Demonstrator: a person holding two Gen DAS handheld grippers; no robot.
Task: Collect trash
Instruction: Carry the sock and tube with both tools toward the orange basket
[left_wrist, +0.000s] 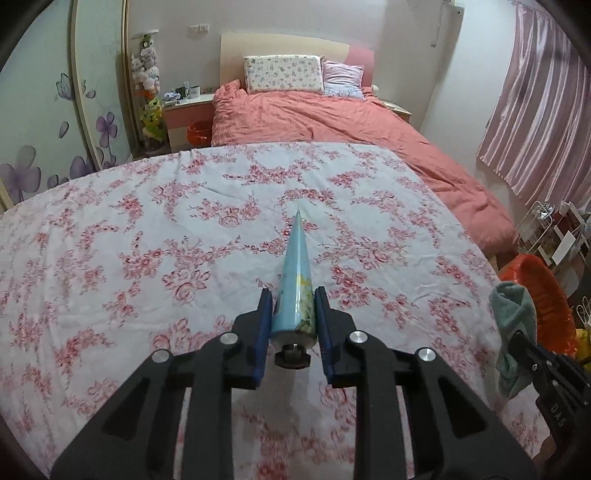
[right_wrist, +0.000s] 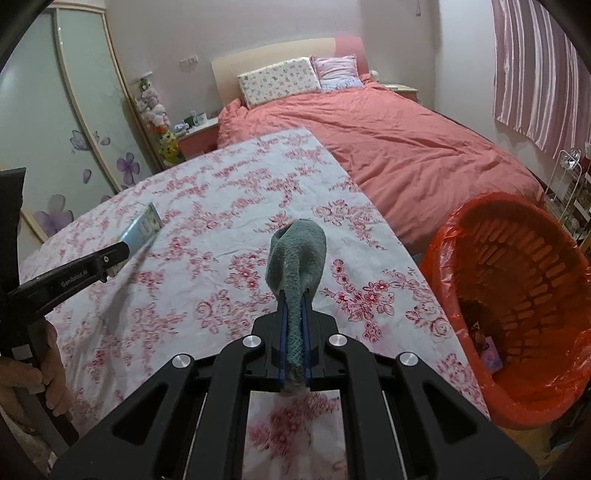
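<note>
two black tools above floral cloth (left_wrist: 147, 229): left tool (left_wrist: 292, 306) clamping glossy tapered blue tube (left_wrist: 295, 280), right tool (right_wrist: 293, 317) pinching nubby green rag (right_wrist: 297, 254)

One tube (left_wrist: 294, 291), one cloth (right_wrist: 297, 266), one basket (right_wrist: 443, 236), two pillows (left_wrist: 282, 73)

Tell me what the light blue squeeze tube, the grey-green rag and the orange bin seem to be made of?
The light blue squeeze tube looks like glossy soft plastic: it shines and flattens to a crimped tail. The grey-green rag looks like terry cloth, with a matte, nubbly pile, hanging limp. The orange bin seems to be rigid slotted plastic, lined with a thin, crinkly, shiny orange bag.
</note>
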